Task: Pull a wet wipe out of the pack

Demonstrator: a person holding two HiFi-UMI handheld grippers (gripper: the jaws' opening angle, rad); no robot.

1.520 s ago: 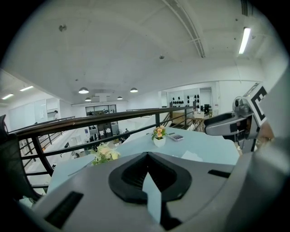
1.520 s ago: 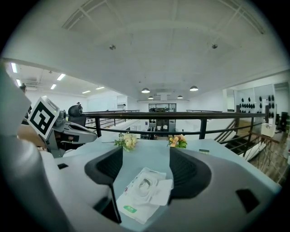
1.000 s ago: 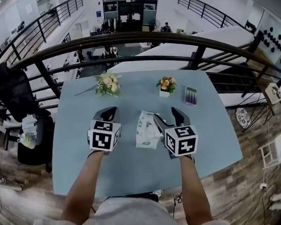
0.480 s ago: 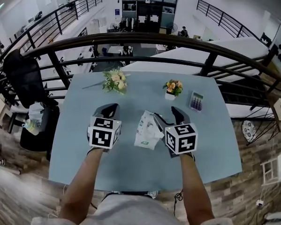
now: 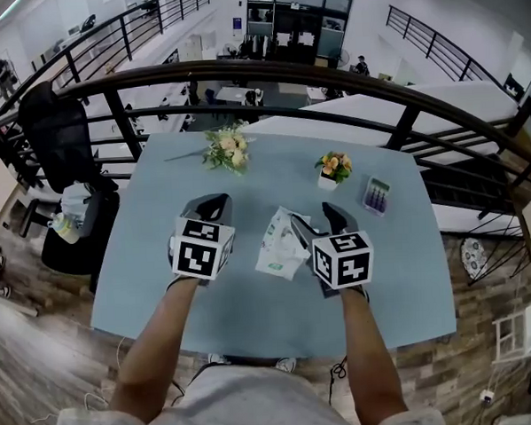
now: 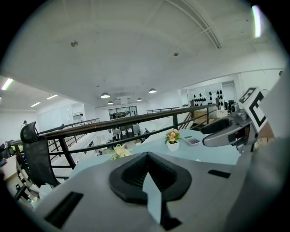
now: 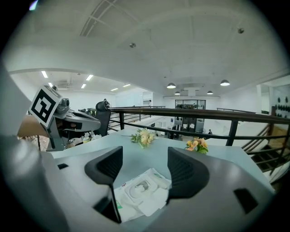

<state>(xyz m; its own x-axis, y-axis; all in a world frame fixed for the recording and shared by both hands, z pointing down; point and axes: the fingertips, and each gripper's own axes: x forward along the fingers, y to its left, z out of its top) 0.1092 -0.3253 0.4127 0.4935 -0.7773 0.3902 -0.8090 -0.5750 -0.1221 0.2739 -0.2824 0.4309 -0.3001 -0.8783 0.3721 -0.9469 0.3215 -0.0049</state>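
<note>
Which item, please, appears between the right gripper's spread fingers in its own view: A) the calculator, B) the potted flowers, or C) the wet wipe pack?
C: the right gripper is open, and the wet wipe pack lies framed between its fingers in the right gripper view.

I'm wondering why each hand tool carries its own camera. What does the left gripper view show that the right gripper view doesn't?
Only the left gripper view: the left gripper with its jaws closed together and nothing between them, and a calculator on the far side of the table.
Only the right gripper view: the right gripper with its jaws apart, and the wipes pack lying flat below them.
Both: the table, the bouquet, the flower pot and the railing. Each also catches the other gripper at its edge.
</note>
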